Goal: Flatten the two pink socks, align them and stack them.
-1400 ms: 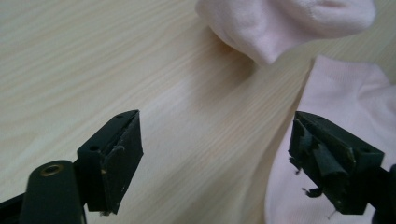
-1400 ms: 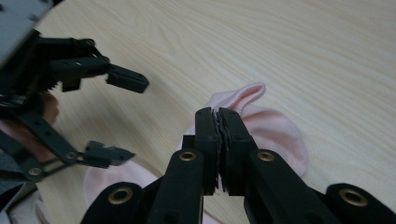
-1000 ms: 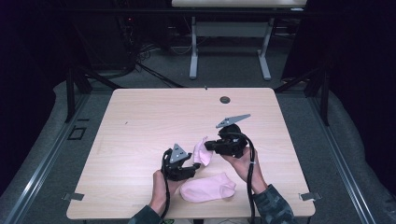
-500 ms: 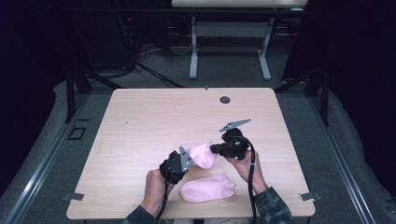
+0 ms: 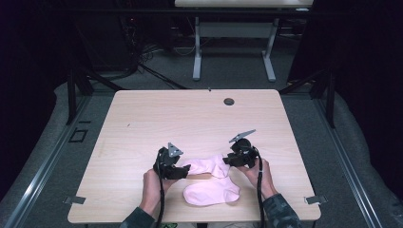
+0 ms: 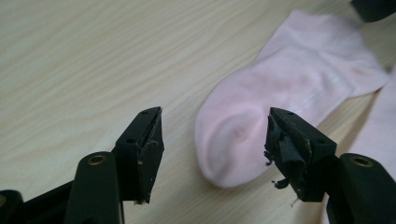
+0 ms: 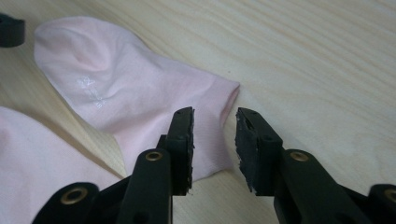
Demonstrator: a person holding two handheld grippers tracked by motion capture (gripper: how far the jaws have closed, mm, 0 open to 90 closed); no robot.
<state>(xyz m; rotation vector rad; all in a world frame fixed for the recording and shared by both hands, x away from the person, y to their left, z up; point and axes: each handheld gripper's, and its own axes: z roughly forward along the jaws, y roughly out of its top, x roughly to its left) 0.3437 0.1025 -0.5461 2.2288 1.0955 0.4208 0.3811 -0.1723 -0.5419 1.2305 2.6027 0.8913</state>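
A pink sock (image 5: 205, 166) lies flat on the wooden table (image 5: 190, 118), stretched between the two grippers. A second pink sock (image 5: 212, 192) rests closer to the front edge. My left gripper (image 5: 184, 170) is open; its jaws have just been opening, and the sock's toe (image 6: 243, 135) lies on the table between the pads without touching them. My right gripper (image 5: 227, 160) stands slightly open at the cuff (image 7: 219, 100); its jaws have just been opening too, and no pad presses the cloth. The second sock (image 7: 32, 158) shows beside the right jaws.
A round dark grommet (image 5: 229, 101) sits near the table's far edge. Another table's white legs (image 5: 196, 52) stand on the floor behind. Bare wood extends to the left and far side of the socks. The person's hands (image 5: 259, 173) come in over the front edge.
The sock that hung bunched between the two grippers now lies spread flat on the table. Both grippers have let go of it, and the right hand has come down.
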